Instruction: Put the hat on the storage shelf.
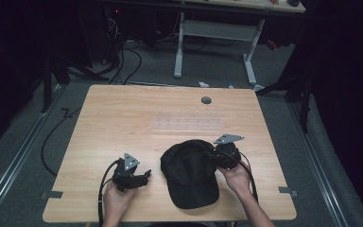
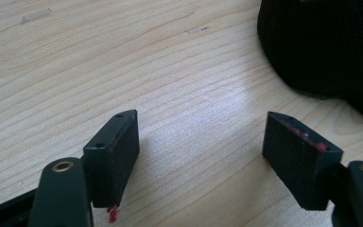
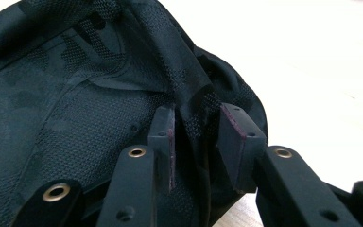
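Note:
A black mesh baseball cap (image 1: 189, 172) lies on the wooden table (image 1: 123, 118) near its front edge, brim toward the person. My right gripper (image 1: 211, 152) reaches into the cap's back right side. In the right gripper view a raised fold of the cap (image 3: 75, 94) stands between the jaws of the right gripper (image 3: 196, 137); the gap looks wider than the fold, so the pads do not clamp it. My left gripper (image 1: 146, 174) rests left of the cap, jaws wide apart. In the left gripper view, bare wood lies between the jaws of the left gripper (image 2: 201, 142) and the cap (image 2: 321, 42) sits at upper right.
A faint clear plastic strip (image 1: 186, 124) lies across the table's middle, with a grey round cap (image 1: 206, 100) behind it. Beyond the table stand a white desk frame (image 1: 215, 42) and floor cables (image 1: 123, 61). Tape tabs mark the front corners.

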`<state>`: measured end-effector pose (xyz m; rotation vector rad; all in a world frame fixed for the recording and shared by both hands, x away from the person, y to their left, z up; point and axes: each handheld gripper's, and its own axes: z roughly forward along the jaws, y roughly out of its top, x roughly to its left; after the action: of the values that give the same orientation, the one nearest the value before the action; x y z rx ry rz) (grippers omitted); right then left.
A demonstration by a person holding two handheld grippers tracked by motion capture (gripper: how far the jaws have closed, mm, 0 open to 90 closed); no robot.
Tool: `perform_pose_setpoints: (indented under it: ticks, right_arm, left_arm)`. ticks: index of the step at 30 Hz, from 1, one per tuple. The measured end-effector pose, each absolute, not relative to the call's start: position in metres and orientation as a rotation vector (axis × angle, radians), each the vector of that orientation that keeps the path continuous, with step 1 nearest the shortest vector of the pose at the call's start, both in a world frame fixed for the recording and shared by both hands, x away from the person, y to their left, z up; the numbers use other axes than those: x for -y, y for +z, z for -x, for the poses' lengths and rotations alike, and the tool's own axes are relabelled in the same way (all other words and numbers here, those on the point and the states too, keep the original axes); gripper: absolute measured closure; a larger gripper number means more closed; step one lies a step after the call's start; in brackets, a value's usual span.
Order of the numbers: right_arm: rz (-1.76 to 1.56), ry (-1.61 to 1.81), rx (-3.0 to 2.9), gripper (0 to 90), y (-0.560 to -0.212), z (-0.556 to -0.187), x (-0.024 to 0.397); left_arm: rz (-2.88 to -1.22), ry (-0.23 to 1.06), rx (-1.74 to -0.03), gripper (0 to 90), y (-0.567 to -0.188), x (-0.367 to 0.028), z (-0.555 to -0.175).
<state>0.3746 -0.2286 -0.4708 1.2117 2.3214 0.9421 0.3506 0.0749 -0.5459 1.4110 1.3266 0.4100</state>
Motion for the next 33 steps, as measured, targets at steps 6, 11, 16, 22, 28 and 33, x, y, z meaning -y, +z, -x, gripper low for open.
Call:
perform_pose_setpoints:
  ticks: [6, 11, 16, 22, 28, 33]
  right_arm:
    - [-1.202, 0.952, -2.325, 74.1, -0.472, -0.376, 0.228]
    - [-1.187, 0.951, -2.326, 80.2, -0.472, -0.375, 0.228]
    - [-1.156, 0.954, -2.33, 84.1, -0.471, -0.374, 0.229]
    - [-1.132, 0.993, -2.346, 86.2, -0.47, -0.373, 0.231]
    - [-1.113, 1.051, -2.356, 86.9, -0.47, -0.371, 0.237]
    - [-1.088, 1.095, -2.354, 87.1, -0.465, -0.368, 0.239]
  left_arm:
    - [-1.411, 0.41, -1.326, 28.1, -0.546, -0.075, -0.351]
    - [-1.411, 0.41, -1.326, 28.0, -0.546, -0.075, -0.351]
    - [-1.409, 0.41, -1.327, 28.0, -0.546, -0.075, -0.351]
    - [-1.409, 0.409, -1.328, 28.0, -0.546, -0.075, -0.351]
    - [-1.411, 0.41, -1.327, 27.9, -0.546, -0.075, -0.351]
    - [-1.411, 0.41, -1.327, 28.0, -0.546, -0.075, -0.351]
